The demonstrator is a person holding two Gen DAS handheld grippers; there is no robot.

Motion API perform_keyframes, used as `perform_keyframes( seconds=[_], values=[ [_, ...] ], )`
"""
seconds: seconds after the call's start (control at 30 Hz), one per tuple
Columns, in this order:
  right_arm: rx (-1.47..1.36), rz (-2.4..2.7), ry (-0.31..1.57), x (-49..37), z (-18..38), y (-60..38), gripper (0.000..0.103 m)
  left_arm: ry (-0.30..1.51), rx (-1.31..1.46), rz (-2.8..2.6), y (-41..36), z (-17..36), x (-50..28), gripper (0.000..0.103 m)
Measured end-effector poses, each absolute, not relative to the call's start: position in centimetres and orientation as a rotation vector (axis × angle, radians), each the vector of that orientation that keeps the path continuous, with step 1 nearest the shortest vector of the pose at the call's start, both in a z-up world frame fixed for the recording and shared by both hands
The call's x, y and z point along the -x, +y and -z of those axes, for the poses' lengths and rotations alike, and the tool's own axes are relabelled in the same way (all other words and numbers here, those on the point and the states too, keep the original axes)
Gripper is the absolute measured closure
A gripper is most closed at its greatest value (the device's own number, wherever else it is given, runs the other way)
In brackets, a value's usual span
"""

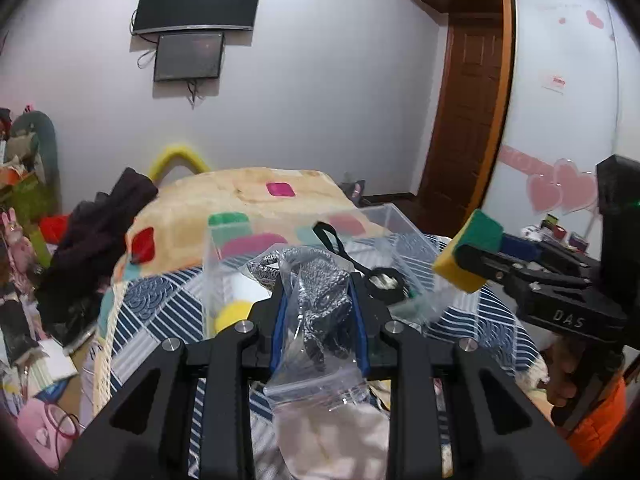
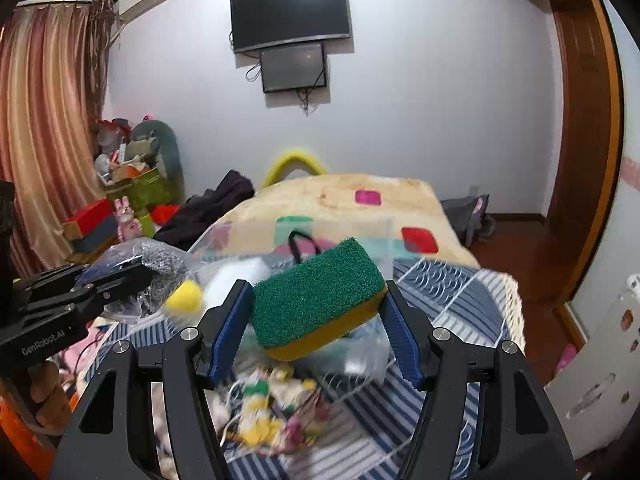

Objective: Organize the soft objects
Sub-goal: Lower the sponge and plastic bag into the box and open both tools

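My left gripper (image 1: 318, 300) is shut on a clear plastic bag of grey knit fabric (image 1: 320, 300), held above the bed in front of a clear plastic box (image 1: 372, 220). My right gripper (image 2: 316, 312) is shut on a green and yellow sponge (image 2: 318, 292), held over the same clear box (image 2: 386, 232). The sponge also shows in the left wrist view (image 1: 470, 248), at the right gripper's tips, right of the box. The bag and left gripper (image 2: 120, 276) show at the left of the right wrist view. Inside the box lie a yellow ball (image 2: 185, 296), a white item (image 2: 236, 276) and a black strap (image 1: 332, 240).
The box stands on a bed with a blue striped cover (image 2: 448, 300) and a cream blanket with coloured patches (image 1: 256, 192). Dark clothes (image 1: 100, 232) lie at the bed's left. Small soft toys (image 2: 272, 408) lie on the bed near me. Cluttered boxes (image 2: 132, 184) stand by the curtain.
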State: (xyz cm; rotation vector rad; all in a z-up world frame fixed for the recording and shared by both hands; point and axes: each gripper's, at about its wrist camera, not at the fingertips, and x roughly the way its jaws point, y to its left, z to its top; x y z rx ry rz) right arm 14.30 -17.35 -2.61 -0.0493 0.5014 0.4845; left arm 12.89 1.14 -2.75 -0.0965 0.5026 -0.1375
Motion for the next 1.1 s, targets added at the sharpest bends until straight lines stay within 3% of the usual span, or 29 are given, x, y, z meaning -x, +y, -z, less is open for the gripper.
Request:
perform_keyframes(
  seconds=[0.7,0.8,0.93,1.1],
  values=[
    [0.066,-0.500,0.640,-19.1,6.4,-15.1,0.038,0.678,0.115,0.117,0.3,7.8,-22.9,0.075],
    [0.082,-0.491,0.651,-19.1,6.5,-15.3,0.035,0.685,0.113,0.120,0.2,8.2,-22.7,0.071],
    [0.075,-0.490,0.650,-18.9,6.2,-15.7,0.030,0.685,0.136,0.154,0.4,7.7,-22.1,0.054],
    [0.075,-0.494,0.612,-18.0,5.0,-16.1,0.023,0.622,0.109,0.149,0.1,5.8,-20.3,0.045]
  ],
)
